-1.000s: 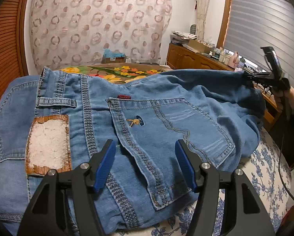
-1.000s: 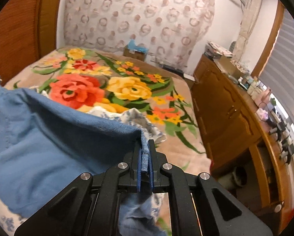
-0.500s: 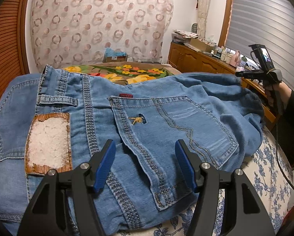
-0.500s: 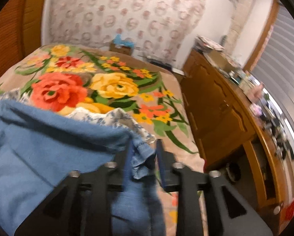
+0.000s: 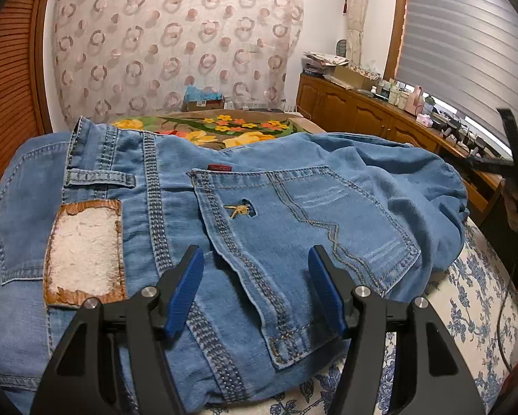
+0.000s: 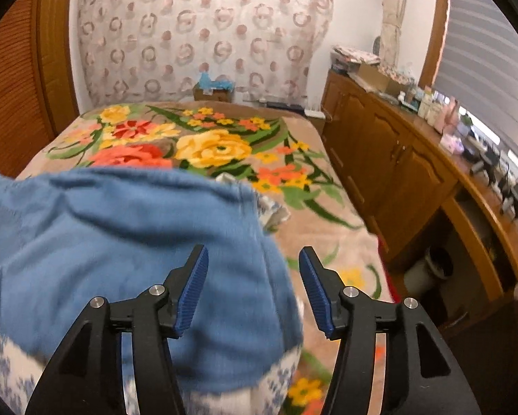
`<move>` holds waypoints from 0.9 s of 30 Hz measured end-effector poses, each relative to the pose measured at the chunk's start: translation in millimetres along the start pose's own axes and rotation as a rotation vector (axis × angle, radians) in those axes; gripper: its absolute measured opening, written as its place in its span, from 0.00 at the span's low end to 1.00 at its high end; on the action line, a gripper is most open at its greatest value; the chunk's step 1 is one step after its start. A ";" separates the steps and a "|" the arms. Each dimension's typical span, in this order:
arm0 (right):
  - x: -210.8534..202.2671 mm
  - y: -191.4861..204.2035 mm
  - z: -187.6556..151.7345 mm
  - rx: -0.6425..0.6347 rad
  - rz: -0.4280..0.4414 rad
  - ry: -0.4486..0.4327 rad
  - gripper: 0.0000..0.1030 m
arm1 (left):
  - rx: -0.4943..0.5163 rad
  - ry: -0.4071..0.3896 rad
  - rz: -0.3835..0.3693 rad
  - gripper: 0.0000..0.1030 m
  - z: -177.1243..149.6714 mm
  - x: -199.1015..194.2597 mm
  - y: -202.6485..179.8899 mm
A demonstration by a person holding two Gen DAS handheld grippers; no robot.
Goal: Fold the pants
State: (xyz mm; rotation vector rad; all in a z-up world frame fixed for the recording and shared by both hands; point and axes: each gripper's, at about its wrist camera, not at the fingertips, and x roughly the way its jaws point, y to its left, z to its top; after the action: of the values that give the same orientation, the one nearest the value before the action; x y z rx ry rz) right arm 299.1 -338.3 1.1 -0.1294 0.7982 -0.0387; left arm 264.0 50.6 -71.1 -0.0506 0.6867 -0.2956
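On the bed with the blue-flowered white sheet (image 5: 473, 297): light-blue denim pants (image 5: 259, 214), back pocket up, in a heap. Left tongs (image 5: 255, 283): released, jaws wide, poised just above the pocket, not gripping. Right tongs (image 6: 253, 287): jaws opening; folded denim edge lies below between them, pads clear of it. Beyond: bright floral blanket (image 6: 217, 148).

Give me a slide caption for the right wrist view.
Right gripper opening above folded blue jeans on a floral blanket.
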 end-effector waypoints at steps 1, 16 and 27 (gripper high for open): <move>-3.1 -0.5 -8.1 0.011 0.006 0.011 0.54 | 0.002 0.000 0.002 0.61 -0.3 -0.1 0.6; 4.1 0.3 -71.2 0.159 0.140 0.141 0.64 | 0.001 0.003 0.002 0.61 0.2 0.5 -1.9; 17.0 0.0 -71.0 0.293 0.191 0.185 0.65 | 0.002 0.003 0.004 0.61 0.5 0.5 -2.8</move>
State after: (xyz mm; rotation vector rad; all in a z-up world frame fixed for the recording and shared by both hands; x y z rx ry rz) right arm 260.1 -346.9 -60.0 0.2303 0.9776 0.0132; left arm 264.0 47.7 -70.6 -0.0471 0.6893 -0.2927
